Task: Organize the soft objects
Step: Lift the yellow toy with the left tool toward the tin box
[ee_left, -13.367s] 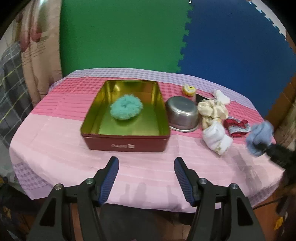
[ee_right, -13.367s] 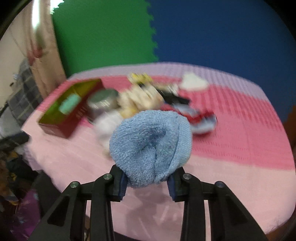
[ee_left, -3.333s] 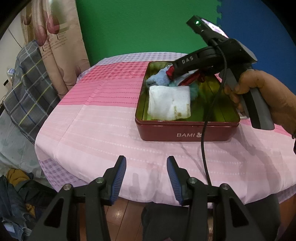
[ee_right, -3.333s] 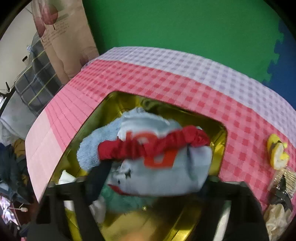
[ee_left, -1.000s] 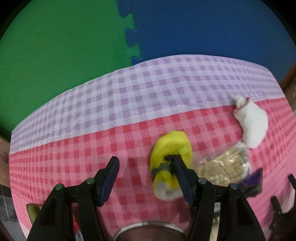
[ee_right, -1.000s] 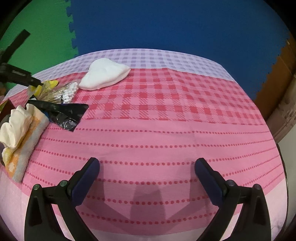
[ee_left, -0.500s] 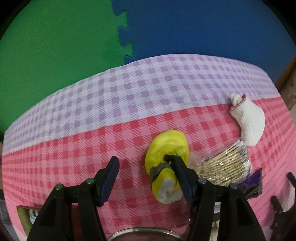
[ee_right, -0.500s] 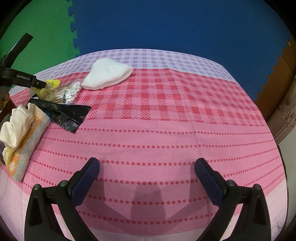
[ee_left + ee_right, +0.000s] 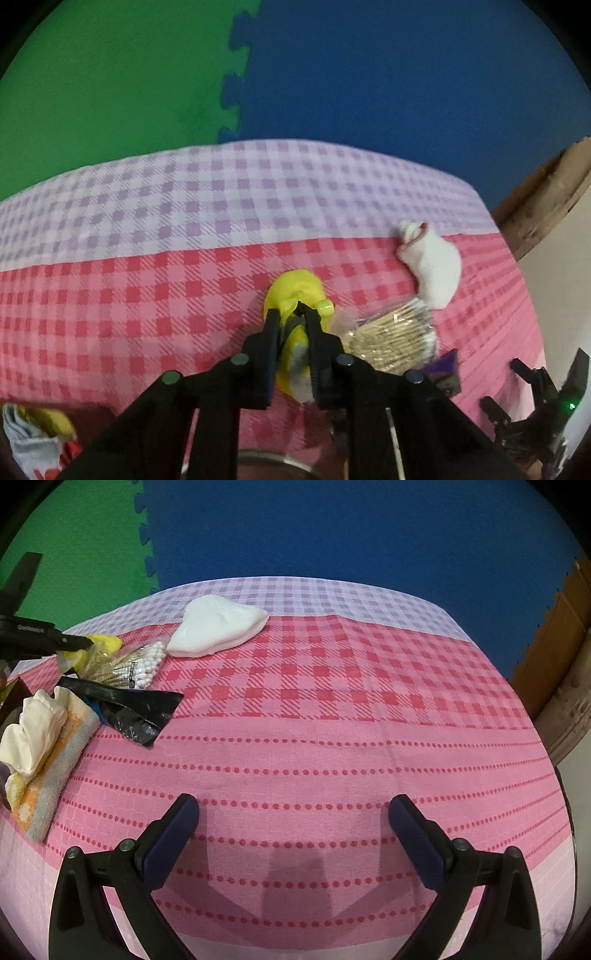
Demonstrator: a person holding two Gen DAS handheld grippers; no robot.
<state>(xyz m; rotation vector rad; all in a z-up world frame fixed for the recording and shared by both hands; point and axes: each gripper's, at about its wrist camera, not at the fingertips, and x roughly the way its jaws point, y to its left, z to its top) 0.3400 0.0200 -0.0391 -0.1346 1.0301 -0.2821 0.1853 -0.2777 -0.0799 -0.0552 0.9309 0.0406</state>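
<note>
So compared to half a second back, the left gripper point(image 9: 292, 317) has gone from wide open around the yellow sock point(image 9: 295, 295) to pinched right on it, both fingers squeezing its middle on the red-checked part of the tablecloth point(image 9: 147, 295). The sock itself looks like it's sitting in pretty much the same spot. The right gripper point(image 9: 293, 816) hasn't changed at all: jaws spread wide, nothing between them, hovering over the dotted pink stretch of cloth.

Stuff around the sock: a clear bag of cotton swabs point(image 9: 391, 339) sits just beside it on the right, touching or nearly so, I can't tell which. A dark purple-black wrapper point(image 9: 441, 369) lies next to that, and a white sock point(image 9: 434, 269) sits a bit further off near the lilac checks. The rim of a metal bowl point(image 9: 273, 463) peeks in at the bottom of the left view, right under the gripper.

What each view gets that the other doesn't: the right wrist view shows a cream sock bundle point(image 9: 33, 731) lying on an orange-and-grey striped towel point(image 9: 48, 775) at the left edge, which the left camera misses completely. It also catches the left gripper from the side, tip on the yellow sock. The left view shows some grey and red fabric point(image 9: 26, 446) in its bottom-left corner, too cropped to identify, plus the right gripper's black body at far right.
</note>
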